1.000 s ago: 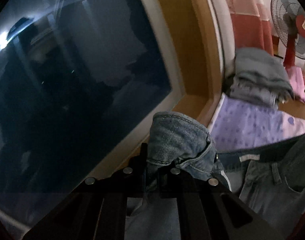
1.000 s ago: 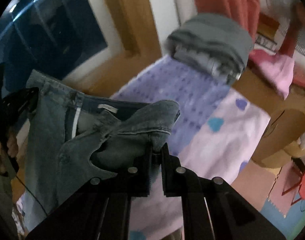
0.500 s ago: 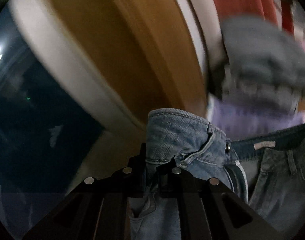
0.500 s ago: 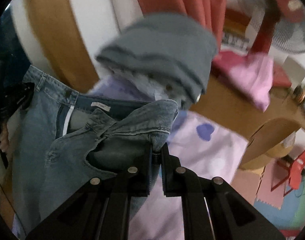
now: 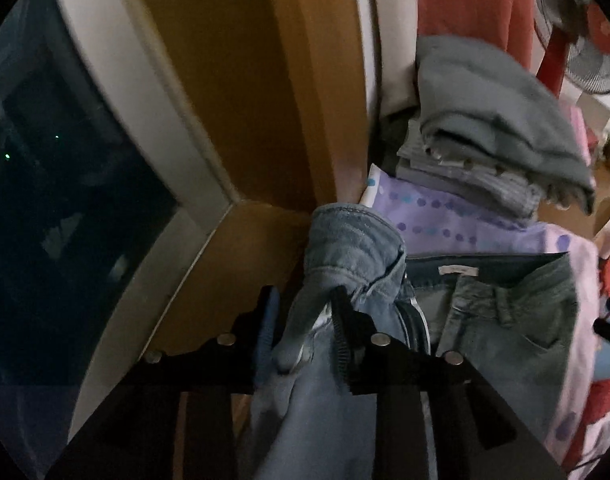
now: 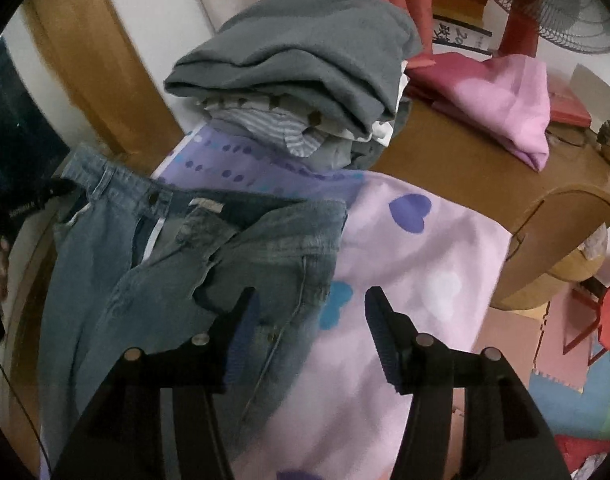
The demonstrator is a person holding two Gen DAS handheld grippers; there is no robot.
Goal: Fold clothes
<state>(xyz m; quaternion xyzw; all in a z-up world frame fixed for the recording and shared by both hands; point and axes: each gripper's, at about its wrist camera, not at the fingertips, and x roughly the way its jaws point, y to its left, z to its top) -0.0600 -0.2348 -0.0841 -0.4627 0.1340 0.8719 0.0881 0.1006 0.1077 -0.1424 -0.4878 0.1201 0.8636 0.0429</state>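
With the right gripper (image 6: 311,334) jaws gaping empty and the left gripper (image 5: 303,330) jaws parted loosely around the jeans (image 6: 209,248) waistband, the denim is risking sliding out and bunching on the bed (image 6: 425,272).

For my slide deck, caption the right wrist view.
Open right gripper above blue jeans laid on a heart-print sheet, folded clothes pile behind.

Dim indoor light, motion blur, fisheye-warped edges
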